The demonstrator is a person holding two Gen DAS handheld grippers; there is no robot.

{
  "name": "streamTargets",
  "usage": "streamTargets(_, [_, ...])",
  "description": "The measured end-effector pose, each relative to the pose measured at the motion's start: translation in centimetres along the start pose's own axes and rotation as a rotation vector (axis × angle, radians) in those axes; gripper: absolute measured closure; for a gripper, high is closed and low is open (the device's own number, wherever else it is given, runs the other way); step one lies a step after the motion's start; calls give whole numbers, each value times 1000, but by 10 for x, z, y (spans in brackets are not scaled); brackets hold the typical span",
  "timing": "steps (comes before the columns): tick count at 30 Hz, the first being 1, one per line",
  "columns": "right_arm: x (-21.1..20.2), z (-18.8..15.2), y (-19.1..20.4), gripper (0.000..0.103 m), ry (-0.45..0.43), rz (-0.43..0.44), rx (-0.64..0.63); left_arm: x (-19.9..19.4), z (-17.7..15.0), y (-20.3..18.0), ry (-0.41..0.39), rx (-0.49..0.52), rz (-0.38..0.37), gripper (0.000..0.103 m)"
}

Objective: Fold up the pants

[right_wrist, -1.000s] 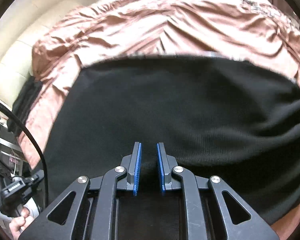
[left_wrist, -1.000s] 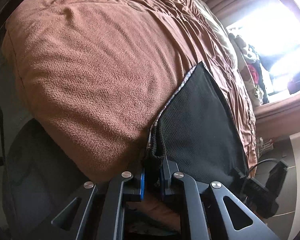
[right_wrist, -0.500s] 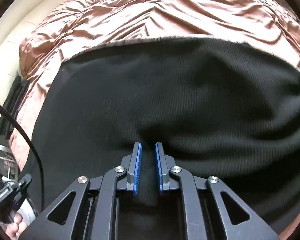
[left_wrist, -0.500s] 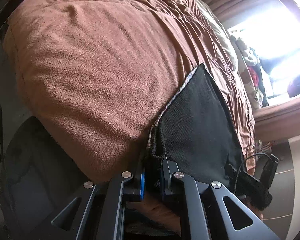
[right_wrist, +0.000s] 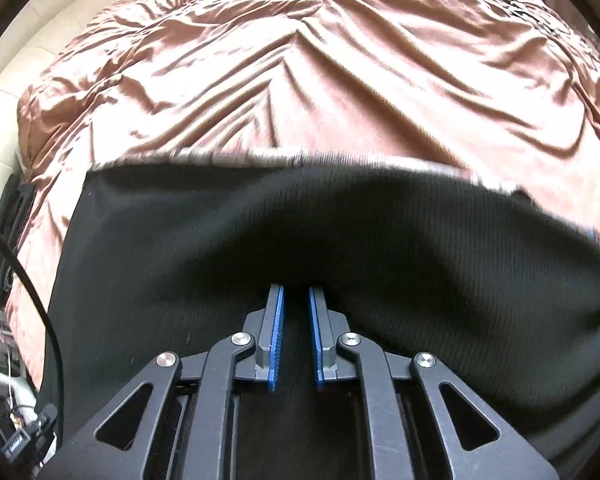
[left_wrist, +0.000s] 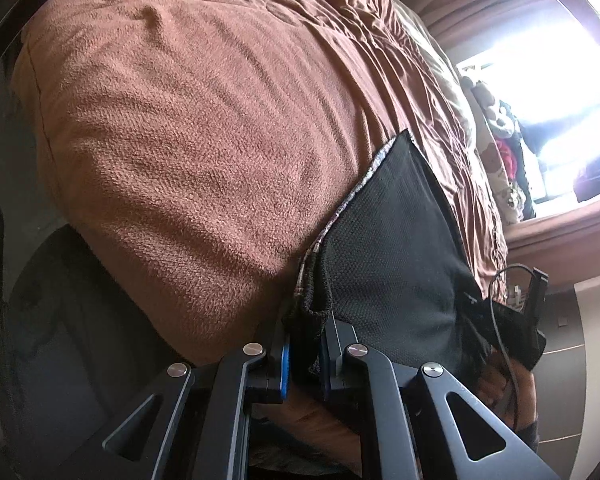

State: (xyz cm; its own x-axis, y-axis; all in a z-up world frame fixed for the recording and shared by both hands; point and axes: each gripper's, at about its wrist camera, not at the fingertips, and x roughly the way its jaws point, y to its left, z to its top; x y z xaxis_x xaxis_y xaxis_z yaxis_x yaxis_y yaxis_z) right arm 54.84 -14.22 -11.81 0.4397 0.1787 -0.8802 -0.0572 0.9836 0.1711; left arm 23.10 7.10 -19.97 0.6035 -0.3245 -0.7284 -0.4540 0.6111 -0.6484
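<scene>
Pants (right_wrist: 228, 248) are being held over the bed (right_wrist: 300, 80), spread sideways across it. One corner is being pinched by the left gripper (left_wrist: 304, 354) at the bed's near edge. A fold of black cloth is being pinched between the right gripper (right_wrist: 296, 336) fingers, nearer the garment's middle, with the far hem lying ahead.

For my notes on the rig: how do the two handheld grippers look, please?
Both the left gripper and the right gripper have matte black linkage arms with triangular cut-outs, round silver pivot pins, and ribbed blue pads on two narrow fingers. A thin black cable runs beside the right one.
</scene>
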Motion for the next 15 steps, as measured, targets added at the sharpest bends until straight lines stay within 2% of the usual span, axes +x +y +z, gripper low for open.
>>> streamTargets(6, [11,21,-2,95,-15,-11,25,2,3,-3,10,8,-4,91])
streamTargets(10, [18,30,-5,95,-21,21,48,8,6,0,35,-3,-60,74])
streamTargets(15, [5,19,-6,93,-31,54,44,8,8,-3,38,2,-89,63])
